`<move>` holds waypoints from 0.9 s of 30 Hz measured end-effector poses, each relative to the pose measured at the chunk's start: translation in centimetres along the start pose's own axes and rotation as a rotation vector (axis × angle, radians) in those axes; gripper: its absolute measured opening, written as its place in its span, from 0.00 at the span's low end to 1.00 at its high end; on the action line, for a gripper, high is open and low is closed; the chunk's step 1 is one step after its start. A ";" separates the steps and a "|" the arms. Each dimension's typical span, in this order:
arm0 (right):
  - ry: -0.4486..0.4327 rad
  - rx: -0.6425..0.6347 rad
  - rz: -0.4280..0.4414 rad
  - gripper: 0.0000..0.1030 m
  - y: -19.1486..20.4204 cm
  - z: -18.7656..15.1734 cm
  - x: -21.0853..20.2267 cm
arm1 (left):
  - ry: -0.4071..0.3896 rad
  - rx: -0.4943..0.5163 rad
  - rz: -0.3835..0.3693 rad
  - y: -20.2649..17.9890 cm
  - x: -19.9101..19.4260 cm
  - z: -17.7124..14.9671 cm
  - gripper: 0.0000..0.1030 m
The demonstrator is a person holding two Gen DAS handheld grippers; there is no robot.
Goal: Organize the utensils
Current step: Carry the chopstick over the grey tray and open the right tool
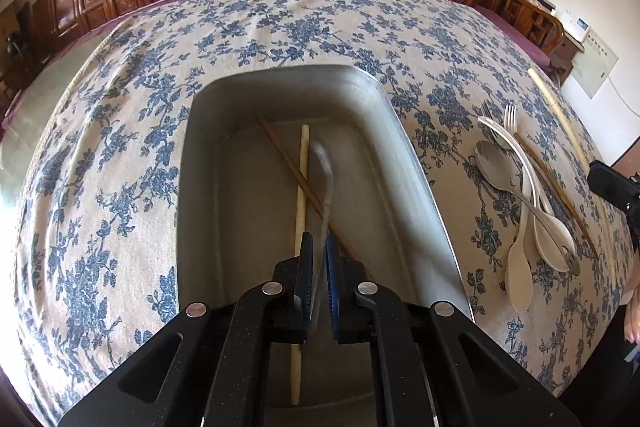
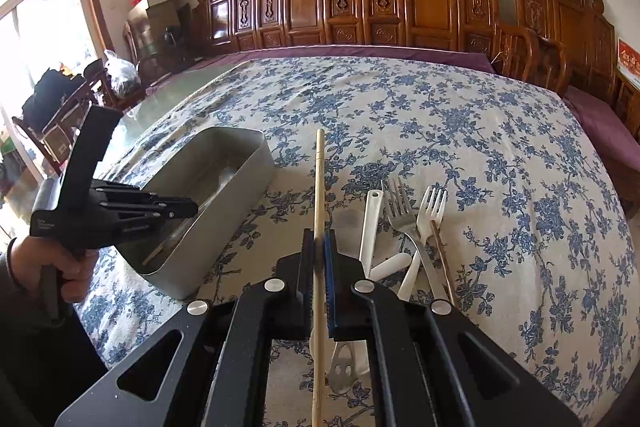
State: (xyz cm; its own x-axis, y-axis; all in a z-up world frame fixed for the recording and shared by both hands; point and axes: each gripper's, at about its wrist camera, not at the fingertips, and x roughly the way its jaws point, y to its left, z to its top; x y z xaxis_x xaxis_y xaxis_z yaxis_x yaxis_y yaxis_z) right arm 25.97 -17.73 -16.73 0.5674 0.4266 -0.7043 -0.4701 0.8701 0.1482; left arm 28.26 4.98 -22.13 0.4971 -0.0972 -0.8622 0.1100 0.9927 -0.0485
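Left tongs (image 1: 319, 247): pinching a pale spoon (image 1: 326, 179) by the handle, bowl end hanging blurred inside the metal tray (image 1: 404, 131). Tray contents: one cream chopstick (image 1: 303, 187), one brown chopstick (image 1: 288, 163), crossed. Right tongs (image 2: 319, 239): pressed tight on a second cream chopstick (image 2: 319, 179), above the floral cloth on the bench (image 2: 480, 131). Loose pile just right of these tongs: metal fork (image 2: 396, 203), white fork (image 2: 430, 211), white spoons (image 2: 370, 223), brown chopstick.
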 end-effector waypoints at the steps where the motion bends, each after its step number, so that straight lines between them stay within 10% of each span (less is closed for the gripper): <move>1: 0.004 -0.002 -0.001 0.06 0.3 0.1 0.1 | -0.005 0.001 -0.001 0.1 -0.2 0.0 0.05; 27: 0.086 0.051 0.135 0.06 11.0 6.5 7.5 | -0.194 -0.071 0.015 6.2 -8.0 0.4 0.05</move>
State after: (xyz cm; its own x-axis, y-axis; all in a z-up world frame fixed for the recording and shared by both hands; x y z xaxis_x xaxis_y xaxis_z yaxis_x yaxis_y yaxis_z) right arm 29.42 -3.35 -15.91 0.4409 0.5196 -0.7319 -0.5016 0.8188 0.2791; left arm 25.34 11.90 -15.29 0.6555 -0.0877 -0.7501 0.0443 0.9960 -0.0778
